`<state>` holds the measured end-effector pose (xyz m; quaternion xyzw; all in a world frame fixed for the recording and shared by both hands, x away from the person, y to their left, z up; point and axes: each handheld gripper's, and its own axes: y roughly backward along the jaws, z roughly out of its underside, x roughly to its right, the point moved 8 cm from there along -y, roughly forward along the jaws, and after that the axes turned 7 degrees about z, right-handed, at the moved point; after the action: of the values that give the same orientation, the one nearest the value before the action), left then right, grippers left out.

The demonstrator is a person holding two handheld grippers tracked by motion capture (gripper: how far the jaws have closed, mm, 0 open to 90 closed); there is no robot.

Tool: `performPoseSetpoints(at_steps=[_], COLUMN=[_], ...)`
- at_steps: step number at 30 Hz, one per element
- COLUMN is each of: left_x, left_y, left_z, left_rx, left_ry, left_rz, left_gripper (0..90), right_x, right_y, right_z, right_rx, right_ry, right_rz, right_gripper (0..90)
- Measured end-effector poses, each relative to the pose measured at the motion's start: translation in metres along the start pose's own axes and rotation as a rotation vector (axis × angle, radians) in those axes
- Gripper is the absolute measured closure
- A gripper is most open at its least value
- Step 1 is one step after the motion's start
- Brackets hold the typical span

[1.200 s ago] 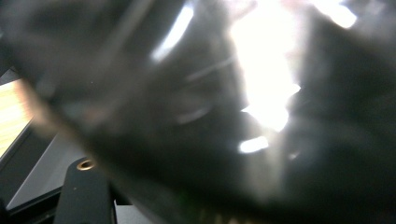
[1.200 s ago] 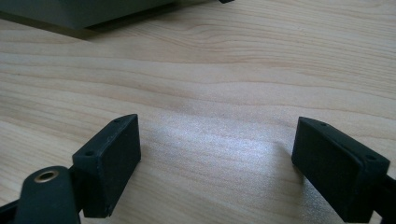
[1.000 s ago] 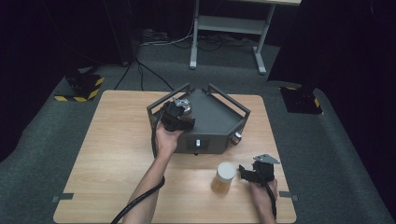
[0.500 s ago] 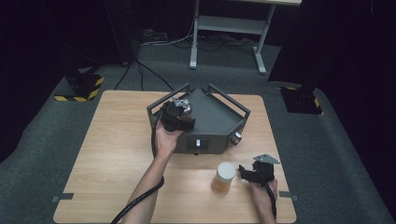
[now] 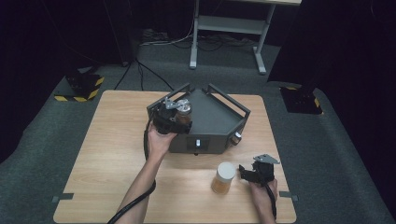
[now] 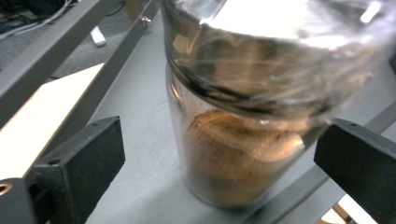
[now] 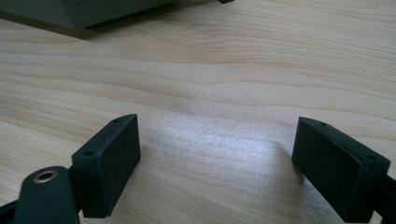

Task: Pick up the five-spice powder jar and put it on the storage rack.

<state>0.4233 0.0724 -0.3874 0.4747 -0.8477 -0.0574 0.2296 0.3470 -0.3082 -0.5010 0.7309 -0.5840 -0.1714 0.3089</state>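
On the grey platform of the dark machine (image 5: 219,122) at the middle of the counter (image 5: 102,154) stands a glass jar (image 6: 243,121) of brown powder, upright, base flat on the plate, long axis vertical, mouth and clear lid pointing straight up. Around it, the left tongs (image 5: 173,112) — spread wide, a gap showing on each side in the left gripper view, touching nothing. Compared with a second ago, nothing shifted: same hand at the machine's left corner, same jar in place — judged as a pause just after setting down or just before closing. Nearer the front edge, a second jar (image 5: 223,178) with a white lid, upright too, just beside the right tongs (image 5: 247,173) — spread over bare wood, holding nothing.
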Motion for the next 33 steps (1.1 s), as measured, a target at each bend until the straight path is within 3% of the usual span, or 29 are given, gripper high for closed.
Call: performPoseSetpoints(at_steps=[13, 26, 33], left_x=[0.000, -0.008, -0.015], left_y=[0.019, 0.060, 0.075], left_z=[0.004, 0.021, 0.030], left_rx=[0.006, 0.008, 0.001], left_ry=[-0.035, -0.078, -0.073], left_rz=[0.037, 0.066, 0.070], left_gripper=[0.5, 0.7, 0.7], right_x=[0.000, 0.001, 0.001], right_y=[0.000, 0.000, 0.000], right_z=[0.000, 0.000, 0.000], right_rx=[-0.001, -0.002, -0.002], right_ry=[-0.001, -0.003, -0.003], right_rz=[-0.001, -0.002, -0.002], right_gripper=[15.3, 15.1, 15.1])
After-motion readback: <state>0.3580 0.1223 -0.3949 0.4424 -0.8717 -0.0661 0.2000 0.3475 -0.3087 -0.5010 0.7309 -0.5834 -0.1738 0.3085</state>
